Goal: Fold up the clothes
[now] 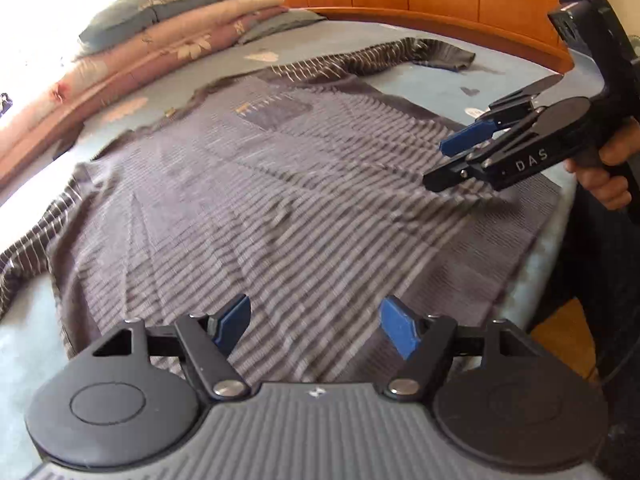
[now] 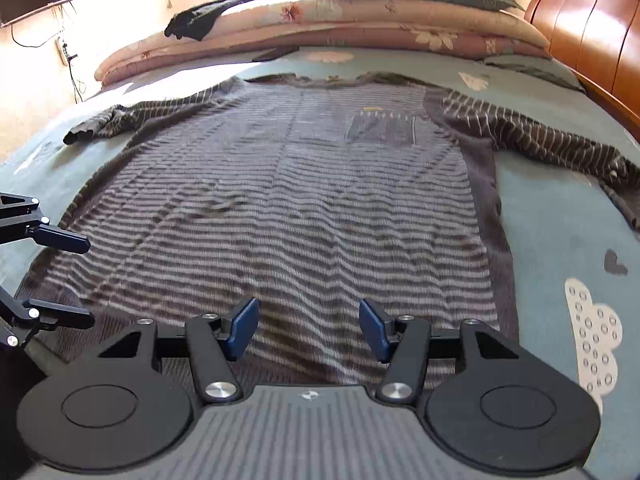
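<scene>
- Your left gripper [image 1: 314, 326] and right gripper [image 2: 307, 328] both hover over the hem end of the striped sweater [image 2: 280, 208], jaws spread, nothing between the pads; I'd judge that's a release after laying it flat.
- The sweater lies front-up on the blue bedsheet [image 2: 560, 232], chest pocket [image 2: 380, 128] showing and collar toward the stacked quilts [image 2: 360, 24].
- Both sleeves lie flung outward from the sweater's body, unfolded, so folding hasn't begun.
- Its knit shows crease lines and slight ripples near the hem.
</scene>
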Tool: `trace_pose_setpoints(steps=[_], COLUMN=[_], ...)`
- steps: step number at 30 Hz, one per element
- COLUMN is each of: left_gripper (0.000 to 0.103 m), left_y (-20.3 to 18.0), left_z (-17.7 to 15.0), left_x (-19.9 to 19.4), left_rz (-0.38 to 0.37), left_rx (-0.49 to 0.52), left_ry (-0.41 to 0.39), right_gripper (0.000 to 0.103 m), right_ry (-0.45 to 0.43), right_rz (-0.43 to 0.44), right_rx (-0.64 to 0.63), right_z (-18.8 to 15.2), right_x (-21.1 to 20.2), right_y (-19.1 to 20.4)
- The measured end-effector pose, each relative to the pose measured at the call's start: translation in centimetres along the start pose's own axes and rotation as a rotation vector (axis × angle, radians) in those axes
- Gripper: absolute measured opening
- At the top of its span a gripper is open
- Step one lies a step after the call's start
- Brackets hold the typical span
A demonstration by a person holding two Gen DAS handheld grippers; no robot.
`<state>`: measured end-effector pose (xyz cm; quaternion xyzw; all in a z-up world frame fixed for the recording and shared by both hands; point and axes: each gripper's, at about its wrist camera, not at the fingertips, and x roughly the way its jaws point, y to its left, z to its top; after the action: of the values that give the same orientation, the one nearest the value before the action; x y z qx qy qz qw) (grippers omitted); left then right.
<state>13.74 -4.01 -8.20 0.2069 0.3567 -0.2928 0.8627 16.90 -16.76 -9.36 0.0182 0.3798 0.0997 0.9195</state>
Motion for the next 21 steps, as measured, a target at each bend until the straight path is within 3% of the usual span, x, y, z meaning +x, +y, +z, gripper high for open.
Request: trace_pose_setpoints(steps=[4, 6, 8, 12, 15, 18, 21], left_gripper=[0.071, 0.070, 0.071, 0.073, 0.073, 0.074, 0.074], left_y=[1.6, 1.5, 1.4, -1.1, -1.6, -0.7, -0.2], left_z=[0.4, -1.6, -3.6, -6.5, -6.1, -3.5, -0.6], left_x=[4.4, 4.4, 3.2, 0.1, -0.7, -0.7, 1.7], left_rz=[0.036, 0.016, -0.029, -0.029, -0.049, -0.019, 0.025], left_rx=[-0.114, -0.180, -0.255, -0.207, -0.137, -0.115, -0.110], left_ry=[0.092, 0.103, 0.100, 0.119, 0.131, 0.064, 0.033], right_gripper=[0.065, 0.065, 0.067, 0.071, 0.076, 0.076, 0.079], right_ry=[0.027, 0.074, 0.080, 0.075, 0.099, 0.099, 0.020], right_rz=[-0.027, -0.035, -0.028, -0.031, -0.036, 0.012, 0.000], right_rx=[-0.010, -0.031, -0.036, -0.067, -0.147, -0.136, -0.110], right_z=[2.2, 1.8, -0.2, -4.3, -5.8, -3.6, -0.2], right_x=[4.5, 6.2, 5.1, 1.3, -0.4, -0.8, 0.4], right_y=[1.3, 1.9, 2.2, 2.9, 4.1, 3.9, 3.8])
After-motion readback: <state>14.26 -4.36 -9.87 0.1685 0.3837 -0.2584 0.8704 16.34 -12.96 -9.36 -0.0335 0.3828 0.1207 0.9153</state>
